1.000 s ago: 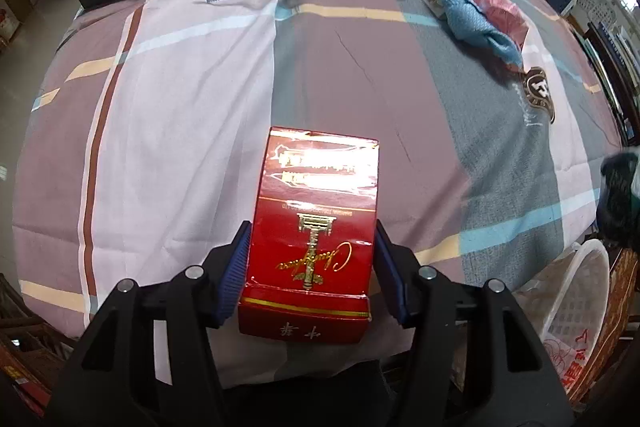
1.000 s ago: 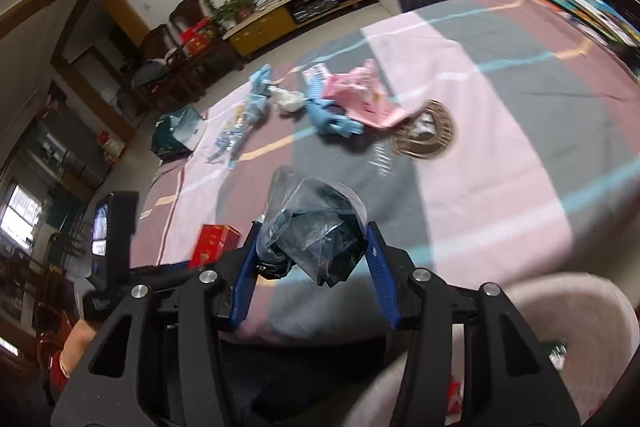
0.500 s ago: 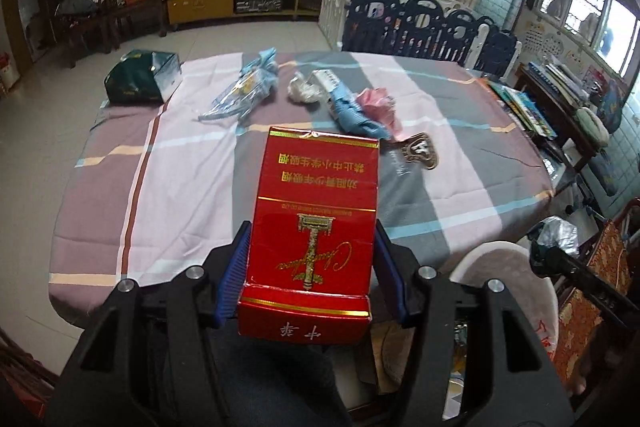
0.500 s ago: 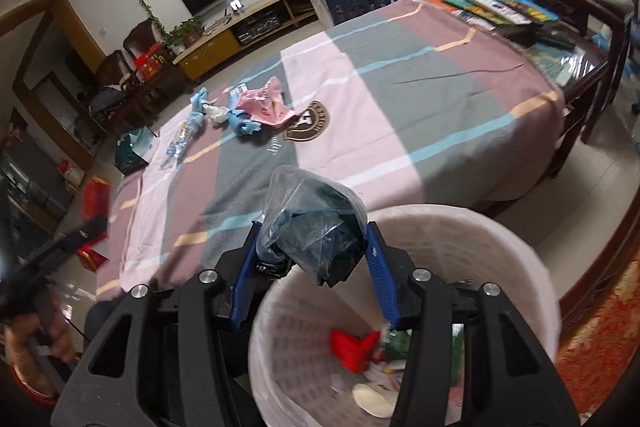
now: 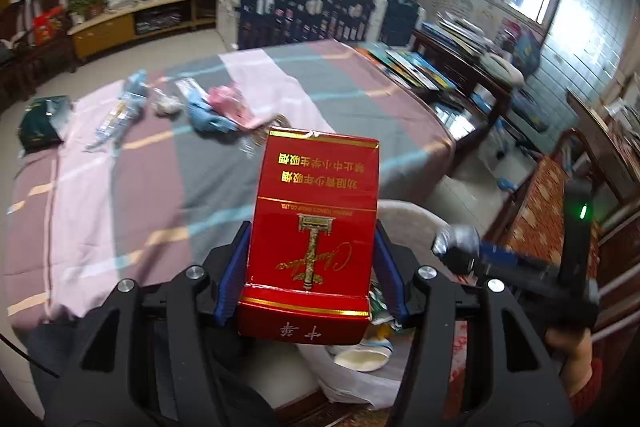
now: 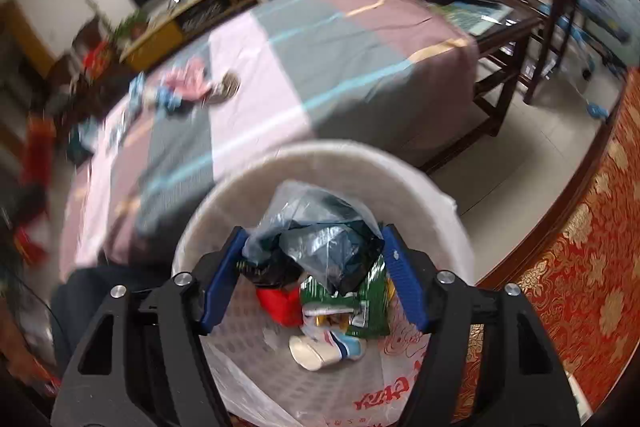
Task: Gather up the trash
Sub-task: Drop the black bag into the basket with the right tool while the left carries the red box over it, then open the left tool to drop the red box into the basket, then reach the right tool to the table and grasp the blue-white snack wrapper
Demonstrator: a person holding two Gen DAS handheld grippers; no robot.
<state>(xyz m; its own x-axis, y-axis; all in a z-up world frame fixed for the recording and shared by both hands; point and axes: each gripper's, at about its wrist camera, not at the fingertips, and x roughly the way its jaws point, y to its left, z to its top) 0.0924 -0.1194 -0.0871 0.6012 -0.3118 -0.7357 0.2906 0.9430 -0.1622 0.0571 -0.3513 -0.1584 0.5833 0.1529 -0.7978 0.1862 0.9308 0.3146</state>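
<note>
My left gripper (image 5: 310, 267) is shut on a red cigarette carton (image 5: 314, 227) and holds it in the air near the white waste basket (image 5: 416, 215). My right gripper (image 6: 314, 263) is shut on a crumpled dark plastic bag (image 6: 316, 239), held over the white waste basket (image 6: 360, 159). The basket holds several wrappers. In the left wrist view the right gripper (image 5: 460, 251) with the bag shows to the right, over the basket. More trash (image 5: 208, 107) lies on the far side of the table (image 5: 140, 187).
The table (image 6: 320, 67) has a striped pink, grey and mauve cloth. A dark green bag (image 5: 40, 123) lies at its far left edge. A wooden side table with books (image 5: 460, 75) stands to the right. A red patterned seat (image 6: 580, 267) is beside the basket.
Both grippers have swung right, away from the table, toward the basket. The right gripper with the bag has come lower over the basket. The red carton stays gripped.
</note>
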